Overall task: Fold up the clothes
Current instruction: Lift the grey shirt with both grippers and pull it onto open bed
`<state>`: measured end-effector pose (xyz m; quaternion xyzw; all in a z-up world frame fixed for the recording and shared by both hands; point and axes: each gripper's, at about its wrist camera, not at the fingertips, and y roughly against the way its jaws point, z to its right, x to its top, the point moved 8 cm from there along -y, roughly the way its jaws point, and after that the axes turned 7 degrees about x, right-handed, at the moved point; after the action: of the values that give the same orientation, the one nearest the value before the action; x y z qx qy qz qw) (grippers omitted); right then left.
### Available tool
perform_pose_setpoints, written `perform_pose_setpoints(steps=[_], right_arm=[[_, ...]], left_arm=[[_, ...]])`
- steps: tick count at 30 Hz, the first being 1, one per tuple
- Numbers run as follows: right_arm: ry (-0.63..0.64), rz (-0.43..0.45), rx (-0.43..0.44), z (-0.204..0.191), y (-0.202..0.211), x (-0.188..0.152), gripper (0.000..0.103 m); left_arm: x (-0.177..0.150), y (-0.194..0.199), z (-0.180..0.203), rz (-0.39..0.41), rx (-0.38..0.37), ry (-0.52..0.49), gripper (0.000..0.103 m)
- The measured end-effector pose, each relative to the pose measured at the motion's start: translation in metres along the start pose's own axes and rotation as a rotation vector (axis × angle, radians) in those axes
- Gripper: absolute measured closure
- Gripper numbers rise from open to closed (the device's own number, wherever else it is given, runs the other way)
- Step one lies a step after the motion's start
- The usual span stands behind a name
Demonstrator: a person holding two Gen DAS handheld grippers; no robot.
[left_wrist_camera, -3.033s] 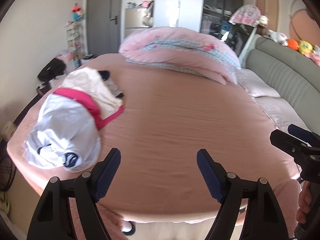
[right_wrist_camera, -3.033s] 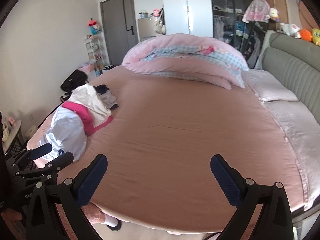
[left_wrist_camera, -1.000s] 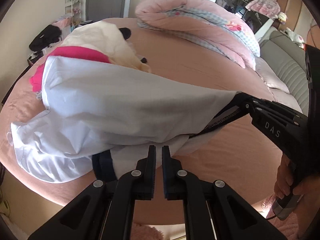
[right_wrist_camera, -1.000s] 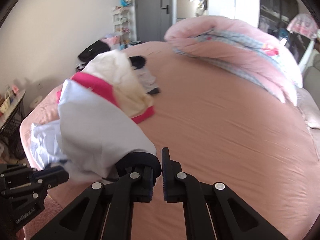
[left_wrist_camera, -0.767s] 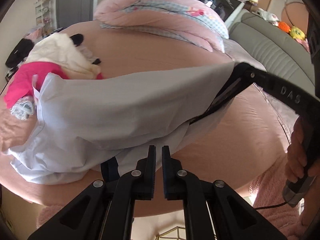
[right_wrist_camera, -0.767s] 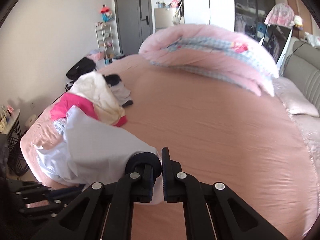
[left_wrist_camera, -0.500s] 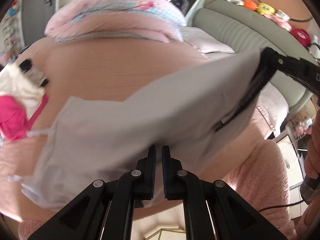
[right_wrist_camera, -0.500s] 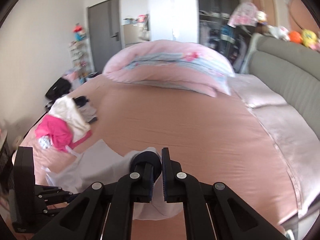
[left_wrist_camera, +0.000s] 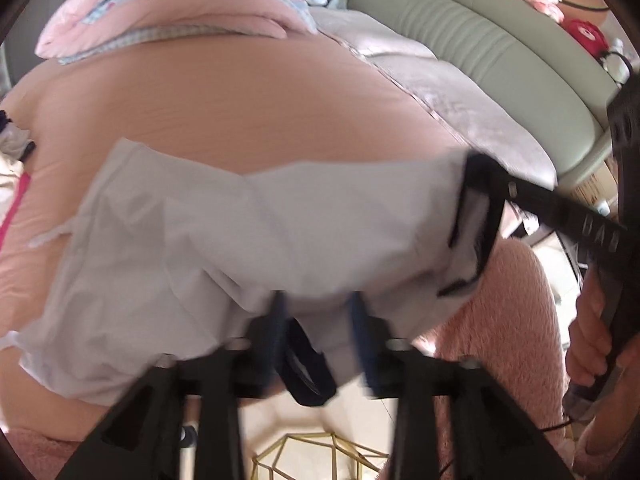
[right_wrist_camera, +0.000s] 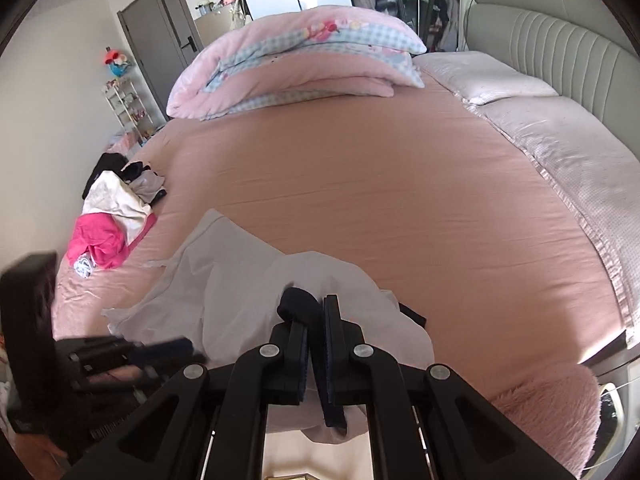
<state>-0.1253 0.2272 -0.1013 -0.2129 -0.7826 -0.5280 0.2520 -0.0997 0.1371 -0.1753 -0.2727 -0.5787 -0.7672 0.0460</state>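
A white garment (left_wrist_camera: 256,240) with navy trim lies spread over the near edge of the pink bed (left_wrist_camera: 240,96). My left gripper (left_wrist_camera: 320,324) is blurred and its jaws are opening. The garment's navy-edged hem (left_wrist_camera: 308,364) hangs loose between the parted fingers, and the pads do not press on it. My right gripper (right_wrist_camera: 316,320) is shut on a navy-trimmed edge (right_wrist_camera: 298,300) of the same white garment (right_wrist_camera: 240,288). It also shows as the right gripper (left_wrist_camera: 480,188) at the cloth's right corner in the left wrist view. The left gripper (right_wrist_camera: 160,350) appears blurred at lower left.
A pile of pink, cream and dark clothes (right_wrist_camera: 108,216) sits at the bed's left side. A folded pink duvet (right_wrist_camera: 304,64) lies at the back, with pillows (right_wrist_camera: 560,136) and a grey headboard (right_wrist_camera: 560,40) on the right. A fluffy pink rug (left_wrist_camera: 512,320) and a gold wire frame (left_wrist_camera: 320,456) lie below the bed edge.
Both grippers carried the white garment rightwards away from the clothes pile and laid it at the bed's near edge. The left jaws, shut on the cloth before, have parted.
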Motion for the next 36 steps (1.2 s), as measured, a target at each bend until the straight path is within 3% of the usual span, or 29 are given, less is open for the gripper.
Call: perform_pose_setpoints(steps=[1, 4, 7, 8, 9, 10, 12, 14, 16, 19, 23, 27, 32, 34, 35, 36], right_arm=[[0.002, 0.007, 0.005, 0.0, 0.001, 0.002, 0.099], [-0.014, 0.013, 0.009, 0.005, -0.001, -0.001, 0.099], [-0.054, 0.001, 0.021, 0.015, -0.006, -0.006, 0.097], [-0.072, -0.003, 0.027, 0.018, -0.007, -0.009, 0.097], [-0.086, -0.007, 0.032, 0.021, -0.009, -0.01, 0.097], [-0.091, -0.014, 0.031, 0.024, -0.009, -0.012, 0.096], [-0.101, -0.027, 0.03, 0.028, -0.01, -0.015, 0.096], [-0.102, -0.045, 0.017, 0.031, -0.013, -0.021, 0.096], [-0.109, -0.068, 0.008, 0.035, -0.019, -0.028, 0.087], [-0.108, -0.133, 0.002, 0.034, -0.033, -0.044, 0.073], [-0.05, -0.227, 0.016, 0.017, -0.055, -0.064, 0.073], [0.014, -0.269, 0.035, -0.002, -0.067, -0.076, 0.072], [0.019, -0.31, 0.017, -0.005, -0.078, -0.092, 0.07], [0.02, -0.308, 0.021, -0.005, -0.077, -0.096, 0.07], [0.019, -0.301, 0.029, -0.005, -0.075, -0.098, 0.07], [0.016, -0.281, 0.047, -0.007, -0.071, -0.096, 0.07]], left_arm=[[-0.004, -0.004, 0.007, -0.011, -0.03, -0.009, 0.038], [-0.013, -0.015, 0.027, -0.026, -0.067, -0.055, 0.038], [-0.025, -0.036, 0.04, -0.048, -0.004, -0.147, 0.042], [-0.03, -0.045, 0.043, -0.063, 0.022, -0.179, 0.051], [-0.037, -0.055, 0.044, -0.084, 0.06, -0.209, 0.081], [-0.042, -0.062, 0.042, -0.101, 0.106, -0.229, 0.097], [-0.047, -0.067, 0.032, -0.105, 0.16, -0.207, 0.098], [-0.041, -0.058, 0.011, -0.08, 0.167, -0.111, 0.1], [-0.03, -0.038, -0.017, -0.017, 0.223, -0.037, 0.099], [-0.017, -0.003, -0.062, 0.062, 0.41, -0.003, 0.1], [-0.015, 0.041, -0.115, 0.122, 0.544, 0.104, 0.1], [-0.018, 0.054, -0.153, 0.129, 0.644, 0.206, 0.1], [-0.04, 0.054, -0.164, 0.07, 0.626, 0.269, 0.097], [-0.038, 0.066, -0.153, 0.107, 0.596, 0.25, 0.095], [-0.034, 0.073, -0.147, 0.133, 0.583, 0.232, 0.092], [-0.032, 0.079, -0.14, 0.155, 0.564, 0.217, 0.078]])
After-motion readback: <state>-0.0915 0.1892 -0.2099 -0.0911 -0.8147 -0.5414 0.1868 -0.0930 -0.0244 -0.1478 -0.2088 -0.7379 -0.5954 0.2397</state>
